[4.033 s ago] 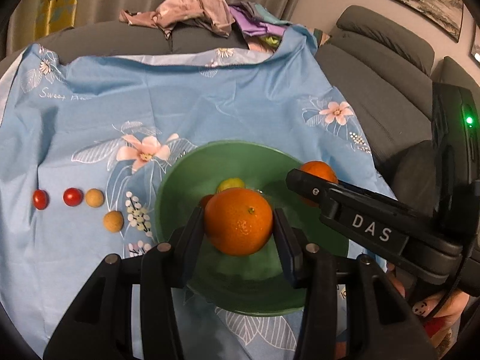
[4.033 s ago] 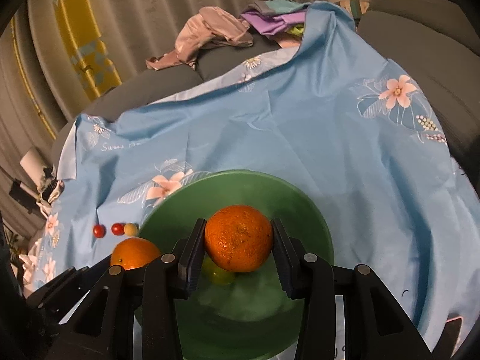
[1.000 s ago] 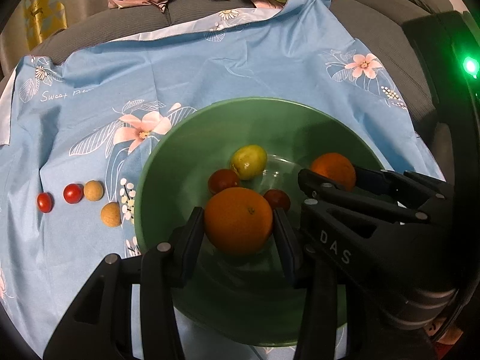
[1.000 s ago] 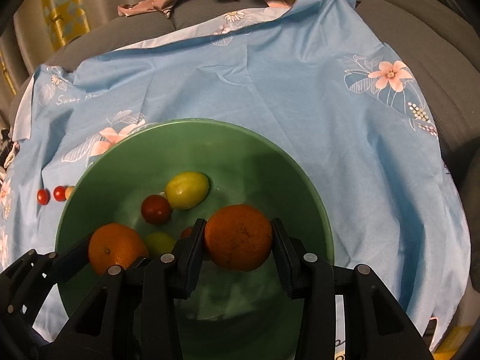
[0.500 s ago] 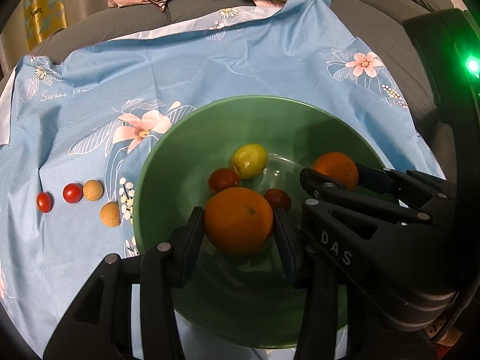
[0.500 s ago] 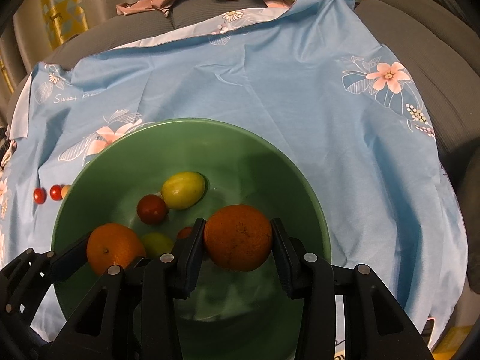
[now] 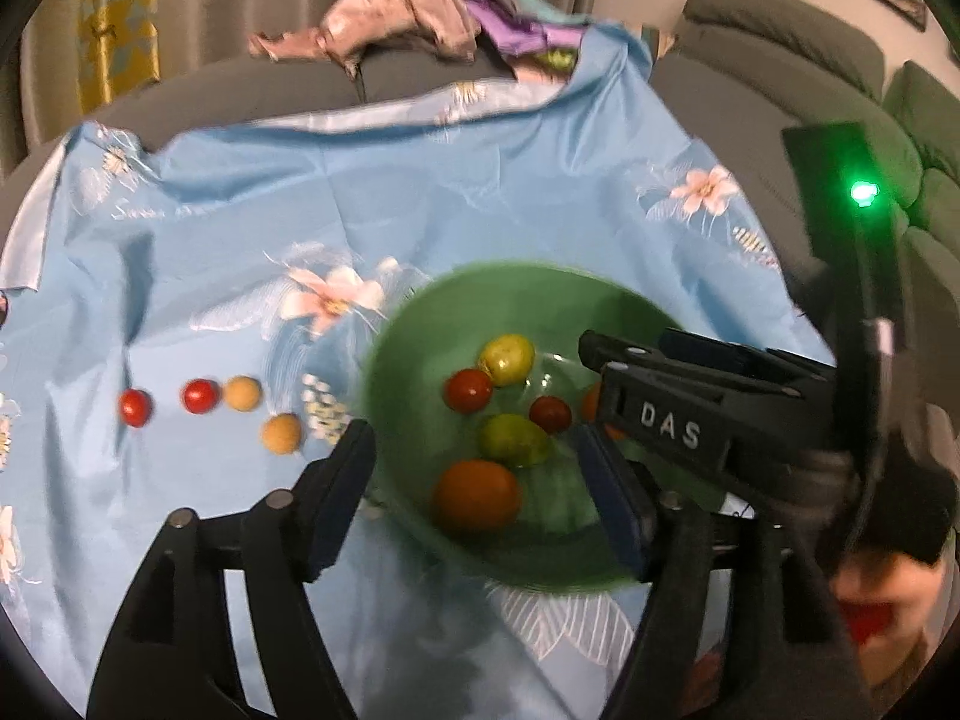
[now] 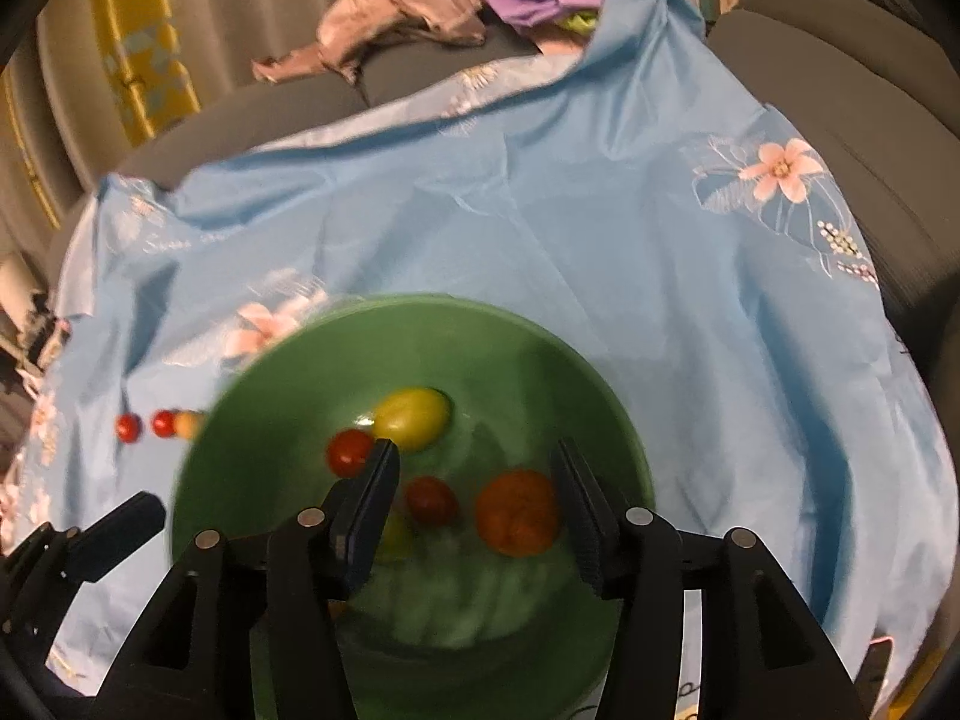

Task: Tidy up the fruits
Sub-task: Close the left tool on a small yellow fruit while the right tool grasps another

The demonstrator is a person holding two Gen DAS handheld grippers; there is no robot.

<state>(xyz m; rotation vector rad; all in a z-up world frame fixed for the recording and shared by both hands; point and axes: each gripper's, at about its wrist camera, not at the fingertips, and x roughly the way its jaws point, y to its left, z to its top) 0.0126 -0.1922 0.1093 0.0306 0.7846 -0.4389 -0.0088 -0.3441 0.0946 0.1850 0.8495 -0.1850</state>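
Both grippers have just been opening: the left gripper (image 7: pixel 474 480) stands wide and the right gripper (image 8: pixel 477 504) moderately parted, each with a round orange fruit lying loose between its jaws, not pressed by the pads. The left's orange (image 7: pixel 477 495) sits at about 6 o'clock in the deep green bowl (image 7: pixel 414 312); the right's orange (image 8: pixel 519 511) lies nearer 4 o'clock beside small red tomatoes (image 8: pixel 431 499) and a yellow-green oval fruit (image 8: pixel 413 418). Four small fruits (image 7: pixel 242 392) remain on the blue floral cloth (image 7: pixel 480 192) at 9 o'clock of the bowl. The freshly released oranges may roll and knock the tomatoes, and a withdrawing jaw could clip the rim and slide the bowl on the slippery cloth.
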